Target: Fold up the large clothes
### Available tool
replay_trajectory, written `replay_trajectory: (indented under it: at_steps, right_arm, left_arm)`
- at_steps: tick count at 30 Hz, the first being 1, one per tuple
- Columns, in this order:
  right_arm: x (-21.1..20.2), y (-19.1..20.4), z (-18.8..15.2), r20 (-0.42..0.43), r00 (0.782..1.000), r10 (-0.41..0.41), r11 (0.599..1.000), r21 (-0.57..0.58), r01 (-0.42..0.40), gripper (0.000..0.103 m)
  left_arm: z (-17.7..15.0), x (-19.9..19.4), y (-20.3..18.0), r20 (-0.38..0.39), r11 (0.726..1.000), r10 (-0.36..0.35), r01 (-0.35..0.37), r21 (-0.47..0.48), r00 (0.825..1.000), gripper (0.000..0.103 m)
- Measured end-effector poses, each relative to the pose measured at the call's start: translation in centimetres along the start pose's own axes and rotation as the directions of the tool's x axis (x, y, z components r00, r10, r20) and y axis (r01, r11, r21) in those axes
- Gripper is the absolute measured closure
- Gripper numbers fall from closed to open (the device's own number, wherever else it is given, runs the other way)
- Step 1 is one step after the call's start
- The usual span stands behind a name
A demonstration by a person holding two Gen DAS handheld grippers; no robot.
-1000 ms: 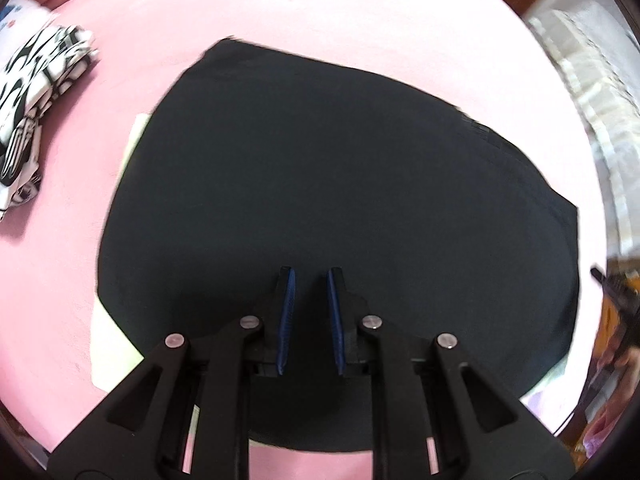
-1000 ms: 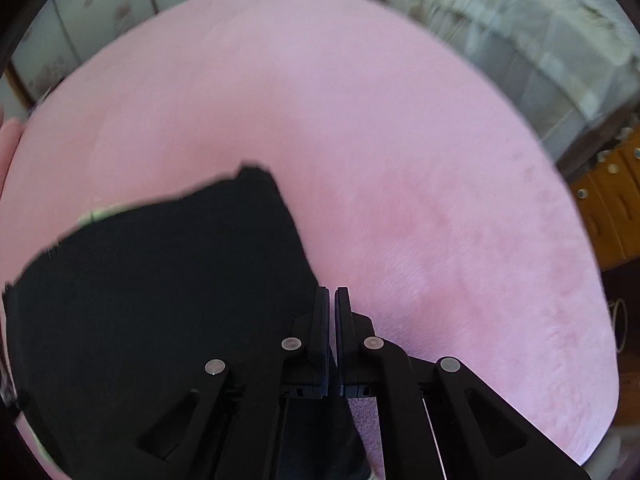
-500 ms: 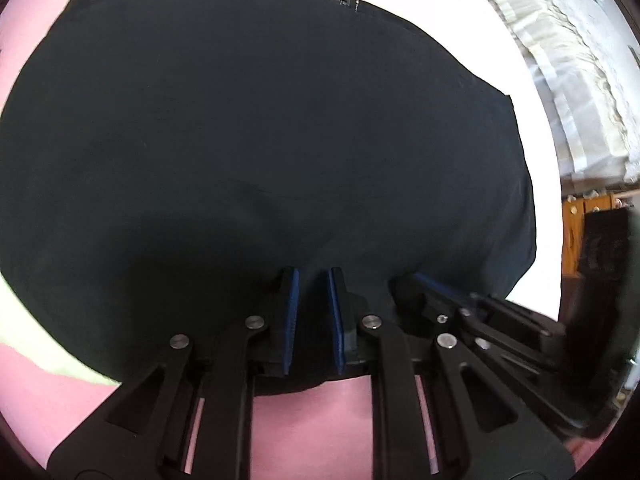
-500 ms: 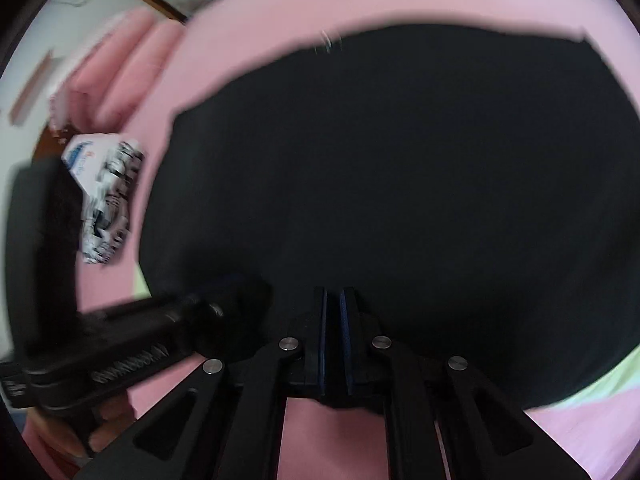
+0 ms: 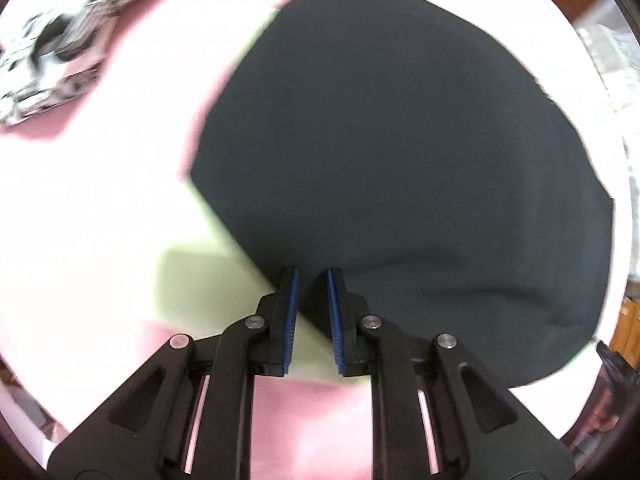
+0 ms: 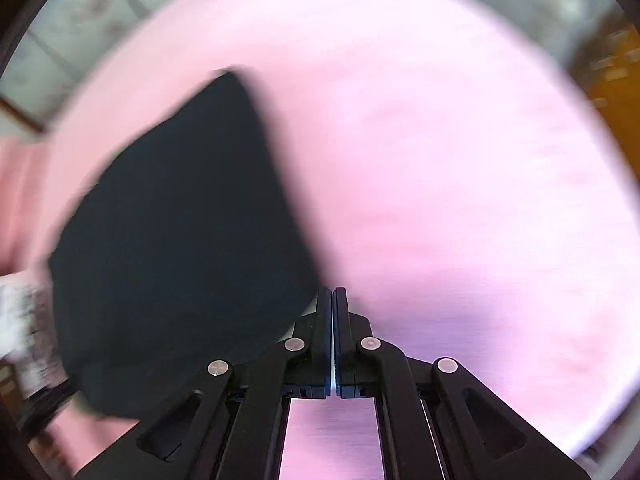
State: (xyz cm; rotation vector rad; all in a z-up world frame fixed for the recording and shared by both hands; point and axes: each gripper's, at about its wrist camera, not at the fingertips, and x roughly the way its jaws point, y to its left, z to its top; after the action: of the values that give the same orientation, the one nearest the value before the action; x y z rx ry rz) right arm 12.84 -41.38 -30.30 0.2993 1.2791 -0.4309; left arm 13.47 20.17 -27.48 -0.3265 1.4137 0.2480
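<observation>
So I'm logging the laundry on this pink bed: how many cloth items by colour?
Black garment: 1
Pale green cloth under it: 1
Black-and-white patterned item: 1
Total: 3

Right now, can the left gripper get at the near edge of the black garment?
Probably yes. The left gripper hangs right over the black garment edge on the pink bedcover, jaws slightly apart, with nothing in between.
</observation>
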Motion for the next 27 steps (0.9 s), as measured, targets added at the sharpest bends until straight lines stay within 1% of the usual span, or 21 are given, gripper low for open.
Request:
replay_trajectory:
  at_steps: [1, 3, 4, 5, 8, 9, 11, 13, 14, 15, 16, 18, 19, 20, 21, 22, 23, 24, 25, 26, 27]
  right_arm:
    - [-0.2, -0.4, -0.2, 0.0, 1.0, 0.006, 1.0, 0.014, -0.006, 0.103]
    - [-0.5, -0.4, -0.7, -0.014, 0.998, 0.054, 0.998, 0.043, -0.053, 0.103]
    - [-0.9, -0.6, -0.6, -0.023, 0.996, 0.081, 0.996, 0.03, -0.08, 0.103]
    - [-1.0, 0.1, -0.8, -0.029, 0.995, 0.097, 0.995, 0.002, -0.097, 0.103]
    - [-2.1, 3.8, -1.5, -0.017, 0.992, 0.126, 0.98, -0.155, -0.127, 0.103]
    - [-2.4, 4.7, -1.7, -0.014, 0.989, 0.147, 0.971, -0.19, -0.147, 0.103]
    - [-2.9, 6.5, -2.0, -0.025, 0.981, 0.193, 0.95, -0.244, -0.193, 0.103]
    - [-3.2, 8.3, -2.5, -0.046, 0.973, 0.228, 0.929, -0.289, -0.231, 0.103]
    - [-3.2, 7.7, -2.3, -0.053, 0.969, 0.239, 0.92, -0.306, -0.244, 0.103]
    - [-3.3, 8.1, -2.4, -0.06, 0.967, 0.249, 0.91, -0.326, -0.255, 0.103]
    - [-3.4, 8.6, -2.6, -0.063, 0.965, 0.255, 0.905, -0.336, -0.261, 0.103]
    - [-3.3, 9.1, -2.7, -0.072, 0.961, 0.269, 0.895, -0.35, -0.277, 0.103]
    - [-3.1, 8.2, -2.8, -0.079, 0.958, 0.275, 0.891, -0.353, -0.285, 0.103]
    - [-3.1, 8.3, -2.9, -0.086, 0.956, 0.28, 0.887, -0.357, -0.292, 0.103]
    - [-3.1, 8.3, -3.1, -0.089, 0.955, 0.283, 0.884, -0.361, -0.296, 0.103]
    - [-3.3, 8.6, -2.8, -0.091, 0.955, 0.283, 0.883, -0.363, -0.297, 0.103]
    - [-3.2, 8.5, -2.9, -0.095, 0.954, 0.284, 0.882, -0.365, -0.299, 0.103]
    - [-2.8, 8.8, -2.5, -0.102, 0.954, 0.282, 0.881, -0.366, -0.299, 0.103]
    - [-3.0, 9.3, -1.8, -0.106, 0.955, 0.277, 0.882, -0.366, -0.297, 0.103]
    - [-3.1, 11.0, -0.8, -0.112, 0.955, 0.274, 0.883, -0.365, -0.296, 0.103]
    - [-2.9, 11.1, -0.7, -0.119, 0.956, 0.269, 0.884, -0.363, -0.294, 0.103]
  left_arm:
    - [-0.3, 0.0, 1.2, 0.001, 1.0, 0.005, -0.005, -0.025, 1.0, 0.089]
    - [-0.8, 0.0, 2.4, -0.003, 0.995, 0.091, -0.091, -0.035, 0.996, 0.089]
    - [-1.0, -0.1, 2.8, -0.003, 0.996, 0.089, -0.089, -0.028, 0.996, 0.089]
    - [-1.2, -0.3, 3.0, -0.002, 0.996, 0.089, -0.089, -0.027, 0.996, 0.089]
    - [-1.4, -1.1, 3.1, 0.018, 0.993, 0.113, -0.112, -0.019, 0.993, 0.089]
    - [-1.2, -1.2, 2.3, 0.041, 0.994, 0.108, -0.108, -0.005, 0.993, 0.089]
    - [0.2, -1.9, -0.4, 0.125, 0.996, 0.075, -0.079, 0.032, 0.989, 0.089]
    - [3.0, -2.5, -0.9, 0.171, 0.999, 0.009, -0.018, 0.049, 0.985, 0.089]
    - [4.1, -2.4, -1.1, 0.179, 0.999, -0.019, 0.01, 0.049, 0.984, 0.089]
    - [6.1, -2.4, -1.1, 0.197, 0.997, -0.063, 0.056, 0.045, 0.978, 0.089]
    - [7.5, -1.8, -2.3, 0.207, 0.996, -0.083, 0.076, 0.043, 0.975, 0.088]
    - [11.1, -0.9, -2.9, 0.209, 0.992, -0.124, 0.116, 0.052, 0.97, 0.088]
    - [12.7, -0.5, -2.3, 0.199, 0.99, -0.137, 0.128, 0.058, 0.97, 0.087]
    - [14.6, -0.1, -2.7, 0.19, 0.988, -0.15, 0.141, 0.06, 0.97, 0.086]
    - [15.7, 0.2, -2.7, 0.181, 0.987, -0.156, 0.147, 0.063, 0.971, 0.076]
    - [17.4, 0.9, -2.7, 0.166, 0.986, -0.163, 0.152, 0.074, 0.973, 0.057]
    - [18.2, 1.3, -2.7, 0.157, 0.985, -0.162, 0.151, 0.082, 0.974, 0.05]
    - [19.2, 1.9, -2.7, 0.147, 0.985, -0.16, 0.147, 0.095, 0.976, 0.048]
    - [20.3, 2.8, -2.8, 0.122, 0.983, -0.161, 0.148, 0.109, 0.979, 0.048]
    - [21.0, 3.5, -2.7, 0.105, 0.983, -0.156, 0.144, 0.114, 0.982, 0.048]
    - [21.7, 4.3, -2.8, 0.089, 0.985, -0.142, 0.131, 0.117, 0.986, 0.048]
